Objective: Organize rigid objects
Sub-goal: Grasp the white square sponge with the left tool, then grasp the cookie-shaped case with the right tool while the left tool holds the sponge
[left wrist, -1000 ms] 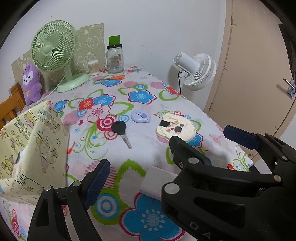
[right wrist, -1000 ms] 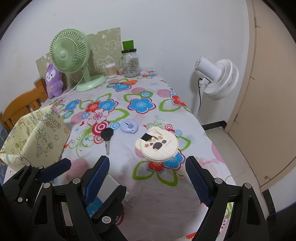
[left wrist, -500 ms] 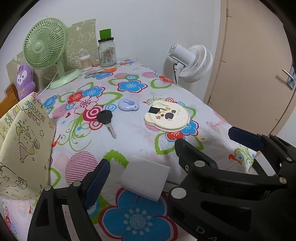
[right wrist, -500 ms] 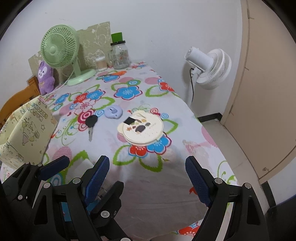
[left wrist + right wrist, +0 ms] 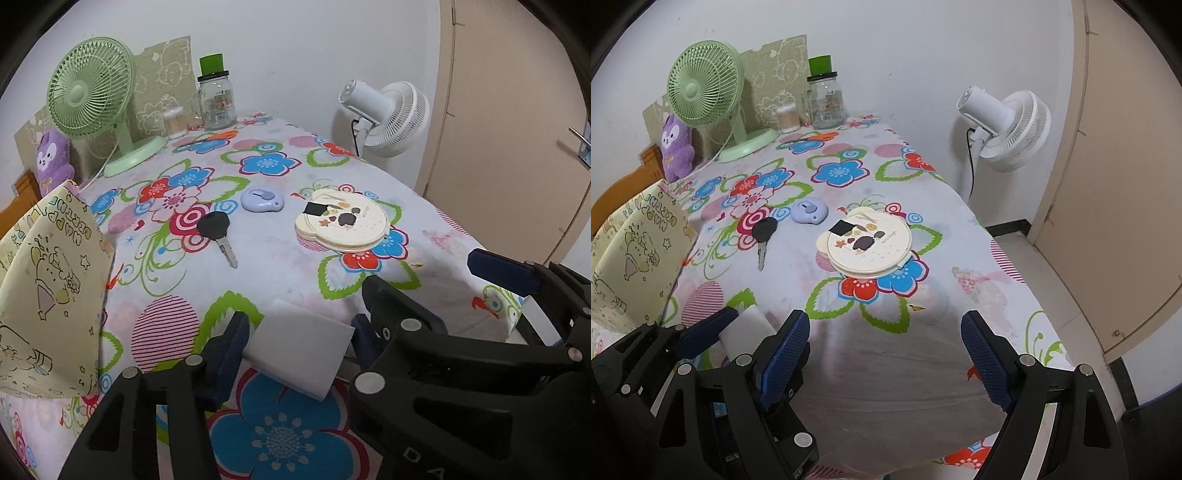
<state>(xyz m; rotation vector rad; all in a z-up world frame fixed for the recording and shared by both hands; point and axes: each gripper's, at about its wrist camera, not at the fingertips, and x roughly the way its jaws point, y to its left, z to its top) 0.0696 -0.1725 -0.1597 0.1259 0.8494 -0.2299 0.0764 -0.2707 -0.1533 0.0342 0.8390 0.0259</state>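
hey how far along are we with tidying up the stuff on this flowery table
Barely started. Nothing looks put away yet. In hand: the left gripper is closing on the white block at the near edge, which sits between its pads. The right gripper is open with nothing between its fingers. Still loose on the tablecloth: the black key, the lilac case and the round cream lid.

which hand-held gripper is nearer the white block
Left. The left hand-held gripper is closing with the white block between its fingers. The right hand-held gripper stands open beside it over bare cloth.
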